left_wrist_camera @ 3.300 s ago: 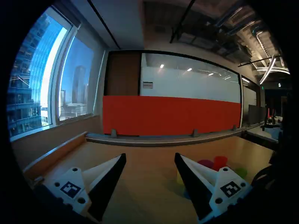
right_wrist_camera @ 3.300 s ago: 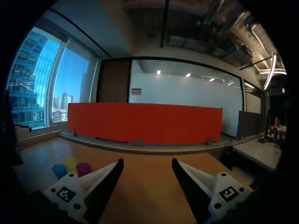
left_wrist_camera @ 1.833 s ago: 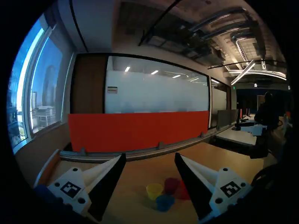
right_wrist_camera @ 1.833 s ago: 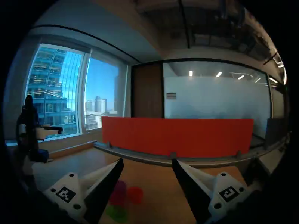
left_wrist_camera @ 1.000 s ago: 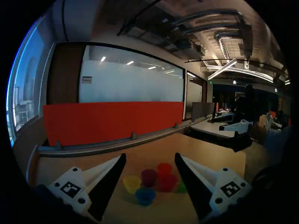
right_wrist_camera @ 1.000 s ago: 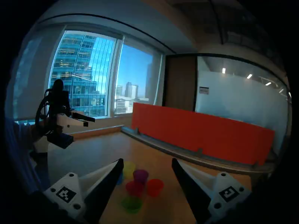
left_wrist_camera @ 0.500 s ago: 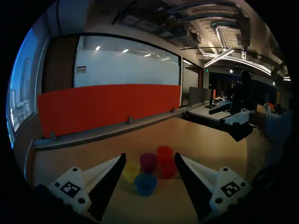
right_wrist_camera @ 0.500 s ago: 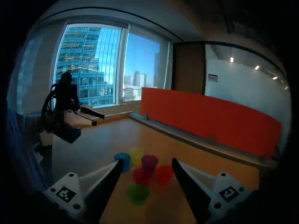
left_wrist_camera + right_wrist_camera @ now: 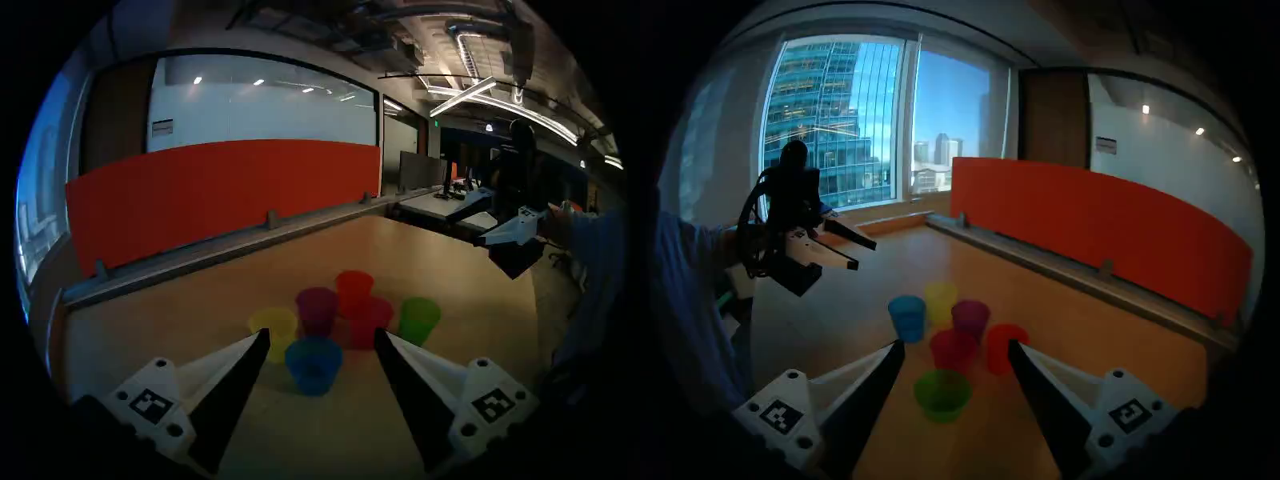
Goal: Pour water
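In the left gripper view the left tongs (image 9: 320,331) stood wide open and held nothing, each finger carrying a square black-and-white marker (image 9: 152,406) with no readable writing. Just past the fingertips, on the wooden table (image 9: 448,272), six small cups were bunched together: a blue cup (image 9: 314,364) nearest, a yellow cup (image 9: 274,330) and a purple cup (image 9: 317,308) behind it, two red cups (image 9: 370,320) touching, and a green cup (image 9: 418,318) to the side. Whether any of them held water could not be told. Farther right, the right tongs (image 9: 466,230) hung above the table with their fingers parted, gripped by a hand on a blue sleeve (image 9: 596,240). Beyond ran an orange partition (image 9: 224,188), then a glass wall with a small sign (image 9: 162,128) too small to read, and strip lights (image 9: 472,86) over distant desks. The right gripper view came at the cups from the other side, so the green cup (image 9: 942,394) lay nearest and the blue one (image 9: 907,316) farther back. Its own tongs (image 9: 955,342) were likewise wide open and empty. To the left hovered the left tongs (image 9: 862,256), fingers apart, and behind them tall windows (image 9: 840,120) looked out on glass towers.
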Demonstrator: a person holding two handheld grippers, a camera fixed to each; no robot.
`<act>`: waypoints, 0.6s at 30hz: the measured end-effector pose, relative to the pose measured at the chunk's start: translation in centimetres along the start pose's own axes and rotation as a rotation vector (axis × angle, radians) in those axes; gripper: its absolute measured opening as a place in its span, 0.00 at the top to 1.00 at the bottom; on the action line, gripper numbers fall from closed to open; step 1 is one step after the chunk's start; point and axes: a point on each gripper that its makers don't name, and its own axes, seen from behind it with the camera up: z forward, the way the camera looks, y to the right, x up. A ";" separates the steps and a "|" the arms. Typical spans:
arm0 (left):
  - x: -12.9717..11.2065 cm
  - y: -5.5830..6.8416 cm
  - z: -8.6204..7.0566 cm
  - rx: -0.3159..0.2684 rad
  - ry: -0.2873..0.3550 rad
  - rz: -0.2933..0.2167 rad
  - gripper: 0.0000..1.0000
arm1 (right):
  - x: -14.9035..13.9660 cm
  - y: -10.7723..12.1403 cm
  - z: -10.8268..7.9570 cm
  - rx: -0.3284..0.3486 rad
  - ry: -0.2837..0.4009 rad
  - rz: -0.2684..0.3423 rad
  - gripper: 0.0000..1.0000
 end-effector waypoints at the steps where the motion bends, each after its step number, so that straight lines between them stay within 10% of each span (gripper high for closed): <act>1: -0.3 -0.1 0.1 0.002 -0.009 0.001 0.03 | -0.4 0.0 0.2 0.002 -0.007 -0.003 0.00; 18: -6.2 0.3 2.4 -0.034 -0.151 0.013 0.04 | -7.1 -0.9 2.9 0.039 -0.132 -0.027 0.00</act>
